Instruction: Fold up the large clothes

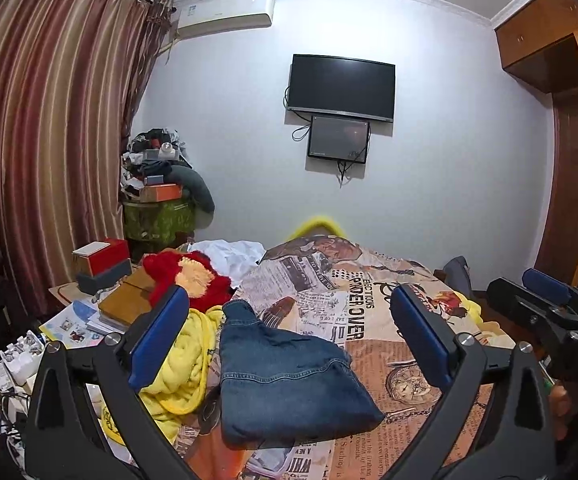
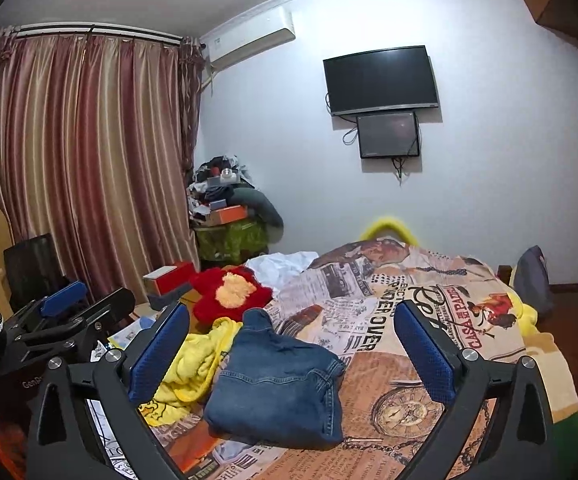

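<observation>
Folded blue jeans (image 1: 289, 376) lie in a compact bundle on the newspaper-print bedspread (image 1: 373, 312); they also show in the right wrist view (image 2: 281, 384). My left gripper (image 1: 289, 336) is open and empty, held above and just behind the jeans, apart from them. My right gripper (image 2: 289, 340) is open and empty at the same stand-off. The right gripper shows at the right edge of the left wrist view (image 1: 545, 296); the left gripper shows at the left of the right wrist view (image 2: 73, 300).
A yellow blanket (image 1: 185, 368) lies bunched left of the jeans, with a red plush (image 1: 189, 276) and white cloth (image 1: 233, 256) behind. A cluttered side table (image 1: 101, 280) with boxes and books stands left. A wardrobe (image 1: 569, 160) is on the right, a TV (image 1: 341, 88) on the far wall.
</observation>
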`<state>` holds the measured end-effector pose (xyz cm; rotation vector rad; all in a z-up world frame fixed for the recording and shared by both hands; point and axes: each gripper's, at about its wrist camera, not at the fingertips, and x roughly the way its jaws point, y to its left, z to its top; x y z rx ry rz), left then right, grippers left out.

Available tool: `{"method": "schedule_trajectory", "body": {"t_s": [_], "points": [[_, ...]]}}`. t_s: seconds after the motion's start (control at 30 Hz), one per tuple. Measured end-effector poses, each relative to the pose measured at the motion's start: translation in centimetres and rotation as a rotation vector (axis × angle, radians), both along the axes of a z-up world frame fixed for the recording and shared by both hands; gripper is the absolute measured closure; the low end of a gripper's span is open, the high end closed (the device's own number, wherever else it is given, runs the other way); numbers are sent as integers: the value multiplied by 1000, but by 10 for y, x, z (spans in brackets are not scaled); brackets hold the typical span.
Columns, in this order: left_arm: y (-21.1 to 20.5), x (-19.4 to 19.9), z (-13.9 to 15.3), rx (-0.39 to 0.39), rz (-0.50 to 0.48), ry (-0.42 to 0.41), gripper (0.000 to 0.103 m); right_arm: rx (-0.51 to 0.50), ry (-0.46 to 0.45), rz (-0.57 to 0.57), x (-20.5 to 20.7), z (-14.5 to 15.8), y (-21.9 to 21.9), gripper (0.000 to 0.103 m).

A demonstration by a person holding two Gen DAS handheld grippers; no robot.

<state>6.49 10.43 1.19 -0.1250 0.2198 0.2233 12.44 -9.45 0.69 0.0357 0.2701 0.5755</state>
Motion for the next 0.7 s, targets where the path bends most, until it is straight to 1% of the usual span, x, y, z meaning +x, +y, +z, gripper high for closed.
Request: {"method": "schedule_trajectory", "body": {"t_s": [0.33, 0.7], "points": [[-1, 2, -4, 0, -2, 8, 1, 0, 0, -1, 0, -1, 1, 1], [-1, 3, -4, -6, -36, 14, 1, -1, 4, -5, -1, -4, 1, 1]]}}
